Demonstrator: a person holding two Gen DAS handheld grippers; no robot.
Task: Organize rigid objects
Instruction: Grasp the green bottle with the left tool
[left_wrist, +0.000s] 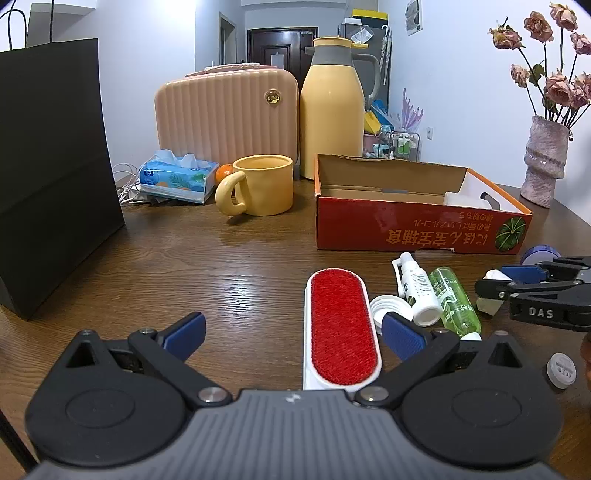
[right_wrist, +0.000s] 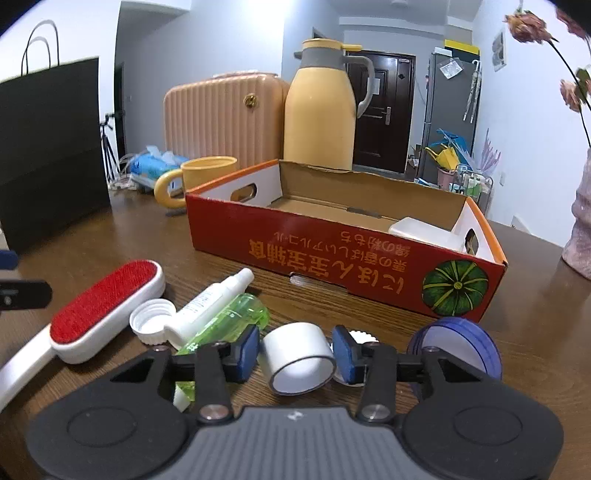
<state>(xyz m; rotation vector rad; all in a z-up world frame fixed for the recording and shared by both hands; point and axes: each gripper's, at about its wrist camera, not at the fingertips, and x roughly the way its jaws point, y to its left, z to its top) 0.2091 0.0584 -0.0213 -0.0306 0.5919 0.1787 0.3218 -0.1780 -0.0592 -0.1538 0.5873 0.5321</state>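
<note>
Between my right tool's (right_wrist: 295, 352) pads the tape roll (right_wrist: 300, 357) sits pinched, on the table (right_wrist: 535, 332) before the red box (right_wrist: 332, 254); I'd squeeze evenly, lift straight. Left tool (left_wrist: 291, 330) gapes empty.

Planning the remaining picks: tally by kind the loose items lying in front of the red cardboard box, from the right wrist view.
Plastic bottles: 2 (white spray bottle, clear green bottle)
Red-faced white lint brush: 1
White ribbed screw cap: 1
Silver tape roll: 1
Round blue jar: 1
Total: 6, plus one mostly hidden white ridged piece.
</note>
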